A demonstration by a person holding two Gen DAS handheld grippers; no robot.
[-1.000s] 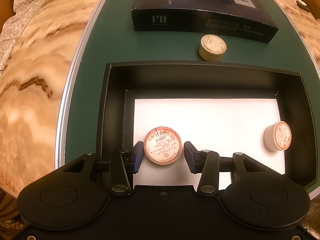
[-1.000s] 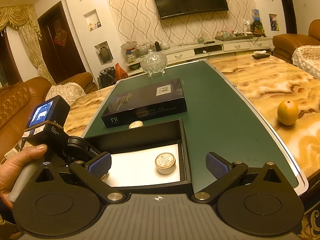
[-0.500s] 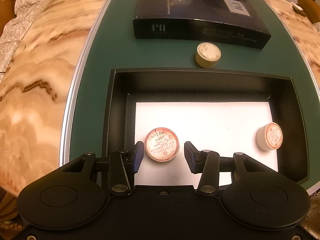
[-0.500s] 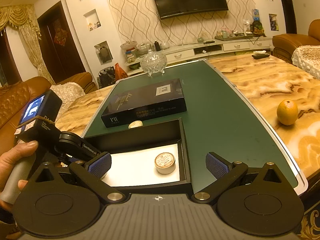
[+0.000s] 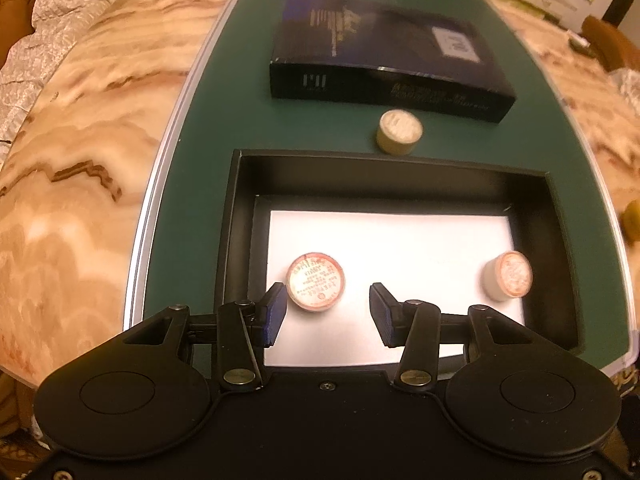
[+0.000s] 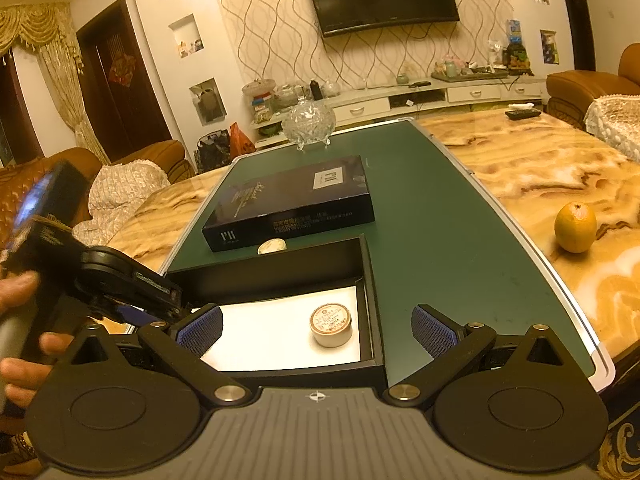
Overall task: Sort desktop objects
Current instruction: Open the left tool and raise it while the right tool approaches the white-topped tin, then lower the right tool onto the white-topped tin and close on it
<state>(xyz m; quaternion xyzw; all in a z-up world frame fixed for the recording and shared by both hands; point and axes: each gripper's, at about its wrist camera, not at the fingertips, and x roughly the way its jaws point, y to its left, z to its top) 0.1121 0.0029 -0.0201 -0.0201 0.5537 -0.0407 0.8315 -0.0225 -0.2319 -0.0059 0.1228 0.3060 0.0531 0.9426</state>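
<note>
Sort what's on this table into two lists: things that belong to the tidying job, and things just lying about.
Job:
- open black box with white floor
- two round red-labelled tins inside it
- round cream tin on the green mat

Lying about:
- closed dark flat box
- orange fruit
- crystal glass bowl
- black remote

A dark green table mat [image 5: 400,8] runs up the frame's centre, flanked by cream-and-brown veined marble [image 5: 80,140]. A black open box [image 5: 236,220] with a white floor holds two cream tubs with pink-printed lids [image 5: 315,282] [image 5: 507,276]. Upper centre, a black-and-navy closed box [image 5: 384,60]. At right, an orange fruit [image 6: 575,227].
</note>
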